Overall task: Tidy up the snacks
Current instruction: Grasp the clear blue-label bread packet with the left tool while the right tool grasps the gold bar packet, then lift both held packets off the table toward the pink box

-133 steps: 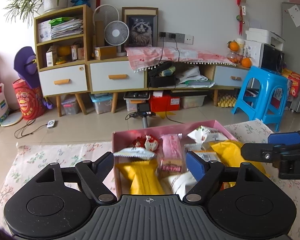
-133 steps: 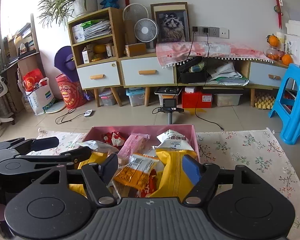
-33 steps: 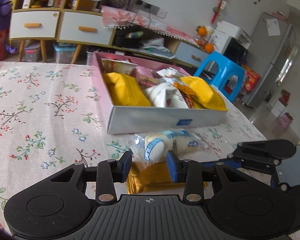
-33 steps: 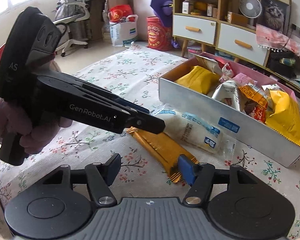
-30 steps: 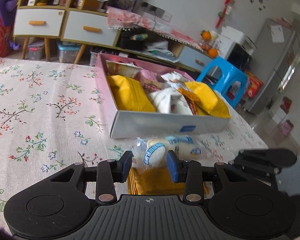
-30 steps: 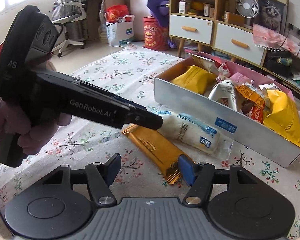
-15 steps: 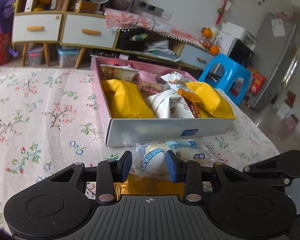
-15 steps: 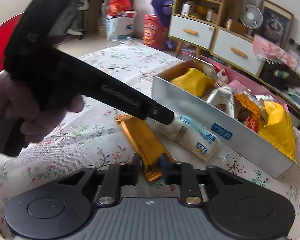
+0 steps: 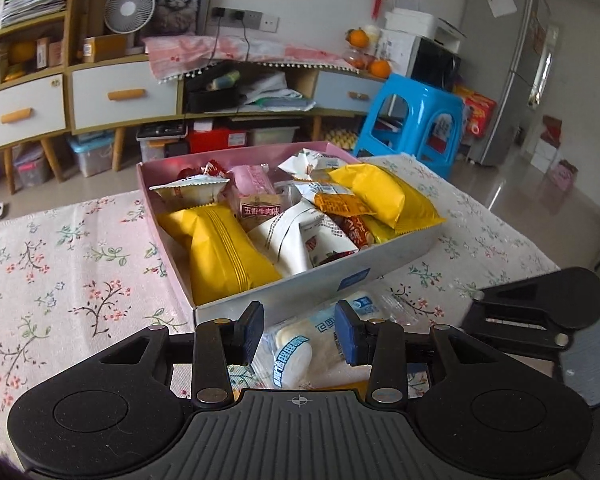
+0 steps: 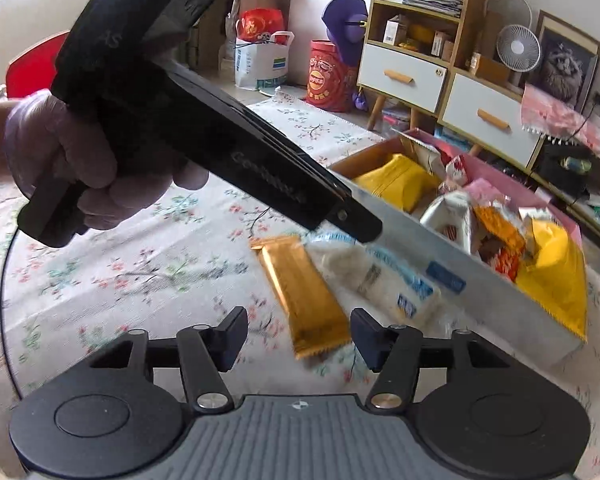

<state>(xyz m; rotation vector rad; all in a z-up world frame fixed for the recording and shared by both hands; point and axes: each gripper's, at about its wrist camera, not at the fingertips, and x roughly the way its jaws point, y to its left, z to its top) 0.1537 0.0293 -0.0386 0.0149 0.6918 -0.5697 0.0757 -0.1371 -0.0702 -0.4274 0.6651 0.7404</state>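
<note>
Two loose snacks left on the floral worktop [image 9: 72, 264], both just outside the near wall of the snack box [image 9: 312, 284]. White bread packet [image 9: 300, 348] lies right between my left gripper [image 9: 300, 330] pads; jaws apart, straddling its near end, not closed on it as far as I can see. In the right wrist view the left gripper's tip sits at the far end of that packet [image 10: 380, 276], contact unclear, some blur there.

Gold bar wrapper [image 10: 304, 296] lies beside the bread packet, touching or nearly so along one edge. Its long axis points roughly straight away from my right gripper [image 10: 298, 338], near end sitting between the pads. Right jaws wide apart, empty.

Key relation: each gripper is lined up on its own item. Left is nearer the bread, right is nearer the gold bar. The bread's long axis runs along the box wall, slanting away from the left jaws, so they pinch across its near end. Box is just beyond both, already crowded with yellow bags [image 9: 224, 252] and other packets, so I judge drop spots are tight.
</note>
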